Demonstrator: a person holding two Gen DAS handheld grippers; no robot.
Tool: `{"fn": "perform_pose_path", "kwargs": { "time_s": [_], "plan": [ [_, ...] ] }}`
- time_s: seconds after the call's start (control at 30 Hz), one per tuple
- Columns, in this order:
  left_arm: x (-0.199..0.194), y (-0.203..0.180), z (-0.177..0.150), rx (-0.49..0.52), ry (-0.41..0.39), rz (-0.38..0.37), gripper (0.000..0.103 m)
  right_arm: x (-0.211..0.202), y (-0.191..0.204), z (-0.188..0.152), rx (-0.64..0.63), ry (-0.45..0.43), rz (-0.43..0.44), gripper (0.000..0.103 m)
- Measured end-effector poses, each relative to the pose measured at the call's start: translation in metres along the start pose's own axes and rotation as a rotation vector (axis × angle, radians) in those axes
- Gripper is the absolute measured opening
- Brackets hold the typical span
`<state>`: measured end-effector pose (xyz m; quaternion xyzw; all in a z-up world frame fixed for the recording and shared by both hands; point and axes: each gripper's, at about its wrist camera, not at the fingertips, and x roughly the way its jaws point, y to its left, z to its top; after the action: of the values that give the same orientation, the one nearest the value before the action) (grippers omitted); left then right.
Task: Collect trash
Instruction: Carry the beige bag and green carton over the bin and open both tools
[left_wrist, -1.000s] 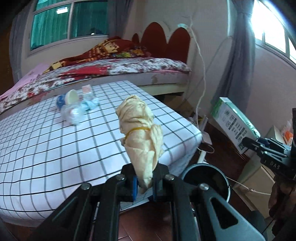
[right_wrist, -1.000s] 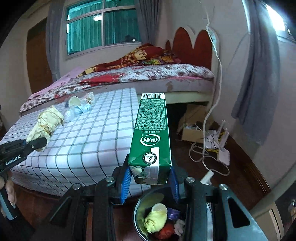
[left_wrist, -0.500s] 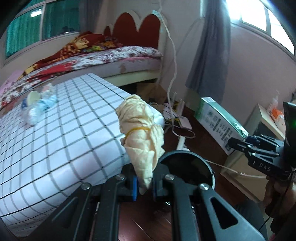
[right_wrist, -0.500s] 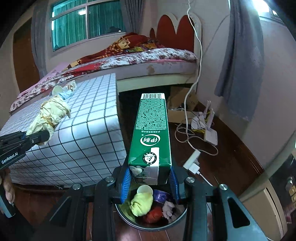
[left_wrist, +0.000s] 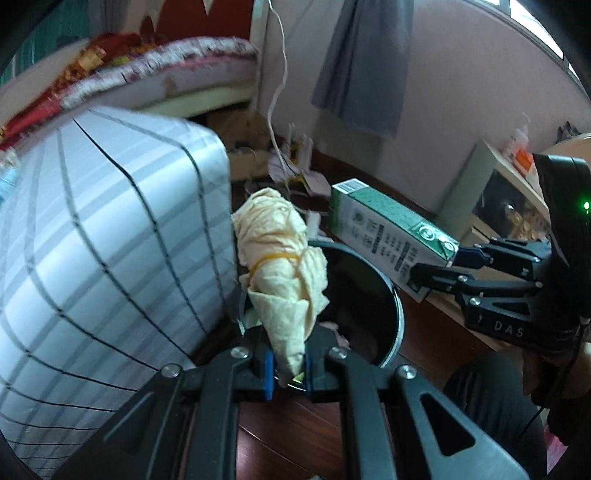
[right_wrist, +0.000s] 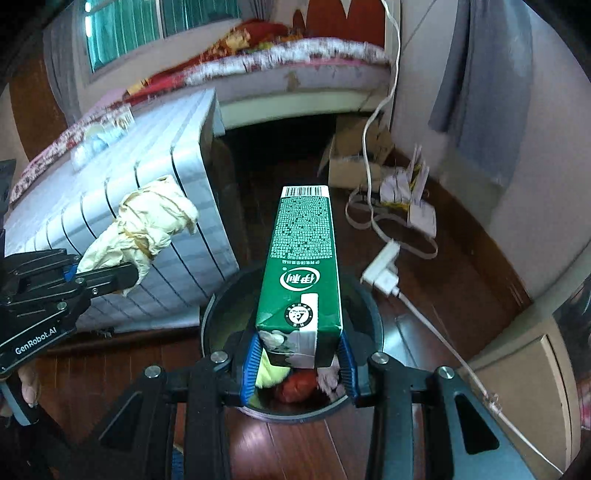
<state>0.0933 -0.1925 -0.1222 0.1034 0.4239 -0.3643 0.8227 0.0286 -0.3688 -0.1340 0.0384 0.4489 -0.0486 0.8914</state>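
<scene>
My left gripper (left_wrist: 287, 369) is shut on a crumpled yellow paper wad (left_wrist: 284, 266) bound with a rubber band, held above the near rim of a round dark trash bin (left_wrist: 395, 314). My right gripper (right_wrist: 298, 363) is shut on a green milk carton (right_wrist: 303, 266), held directly above the same bin (right_wrist: 212, 317), which holds several pieces of trash. The right gripper and carton (left_wrist: 388, 229) show at right in the left wrist view. The left gripper with the wad (right_wrist: 147, 221) shows at left in the right wrist view.
A low bed with a checked cover (left_wrist: 92, 221) stands just left of the bin, with more trash (right_wrist: 99, 133) far back on it. White cables and a power strip (right_wrist: 384, 273) lie on the wooden floor at right. A cabinet (right_wrist: 517, 369) stands at right.
Both grippers have moved forward and down off the bed's edge to above the bin. The grips on the wad and the carton are unchanged.
</scene>
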Motion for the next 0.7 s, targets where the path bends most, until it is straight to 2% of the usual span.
{"fn": "perform_pose_path", "kwargs": {
  "time_s": [0.17,0.5,0.57,0.6,0.63,0.67,0.7],
  "plan": [
    [0.034,-0.008,-0.008,0.004,0.103,-0.064,0.012,0.027,-0.007,-0.002,-0.018,0.106,0.000,0.039],
    [0.061,-0.001,-0.012,-0.074,0.174,-0.096,0.013,0.061,-0.011,-0.008,-0.069,0.198,0.031,0.040],
    [0.068,0.001,-0.013,-0.103,0.180,-0.139,0.021,0.070,-0.012,-0.010,-0.085,0.220,0.044,0.040],
    [0.070,0.003,-0.014,-0.128,0.180,-0.152,0.044,0.075,-0.011,-0.011,-0.092,0.234,0.051,0.040],
    [0.072,0.006,-0.013,-0.139,0.186,-0.141,0.076,0.081,-0.012,-0.012,-0.096,0.245,0.051,0.047],
    [0.072,0.007,-0.015,-0.151,0.177,-0.099,0.083,0.087,-0.016,-0.014,-0.091,0.250,0.014,0.059],
    [0.070,0.008,-0.017,-0.153,0.170,-0.059,0.087,0.091,-0.019,-0.014,-0.085,0.254,-0.019,0.088]
  ]
}}
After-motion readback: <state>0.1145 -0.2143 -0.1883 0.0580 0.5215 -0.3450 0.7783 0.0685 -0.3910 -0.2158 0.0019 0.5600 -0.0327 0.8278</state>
